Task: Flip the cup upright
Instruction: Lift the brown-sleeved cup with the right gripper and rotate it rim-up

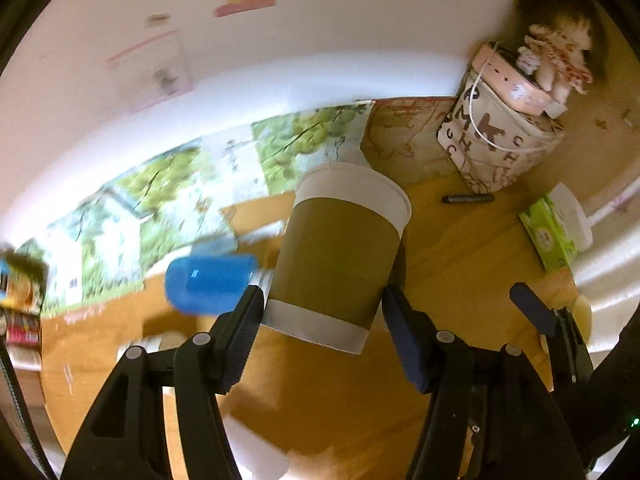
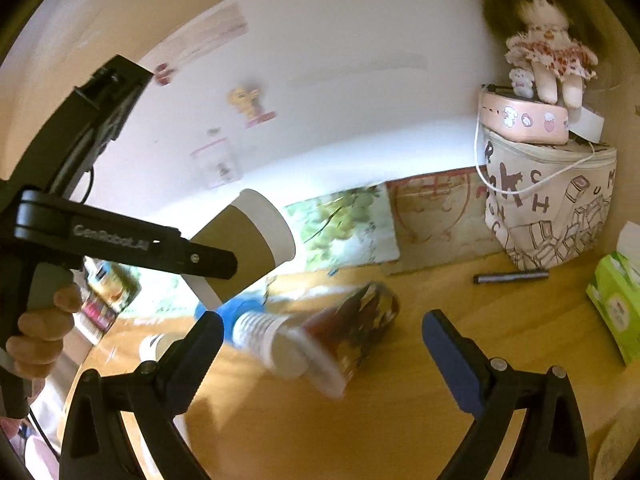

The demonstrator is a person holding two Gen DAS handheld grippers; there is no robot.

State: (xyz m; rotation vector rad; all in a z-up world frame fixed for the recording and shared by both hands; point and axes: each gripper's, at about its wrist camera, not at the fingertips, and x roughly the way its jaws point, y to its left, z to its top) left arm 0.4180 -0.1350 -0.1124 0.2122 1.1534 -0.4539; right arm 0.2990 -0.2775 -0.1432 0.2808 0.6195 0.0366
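Note:
A white paper cup with a brown sleeve (image 1: pixel 340 256) is held between the fingers of my left gripper (image 1: pixel 320 304), off the wooden table (image 1: pixel 460 248), tilted, with its wide rim up and away. In the right wrist view the same cup (image 2: pixel 250 240) hangs in the left gripper (image 2: pixel 224 264) at the left, above the table. My right gripper (image 2: pixel 320 336) is open and empty, its fingers either side of a printed cup (image 2: pixel 344 336) lying on its side on the table (image 2: pixel 400 420).
A blue-capped bottle (image 1: pixel 212 284) lies behind the held cup. A patterned bag (image 2: pixel 552 208) with a pink box and a doll stands at the back right. A pen (image 2: pixel 510 277) and a green tissue box (image 2: pixel 616 304) lie to the right. Picture cards lean on the wall.

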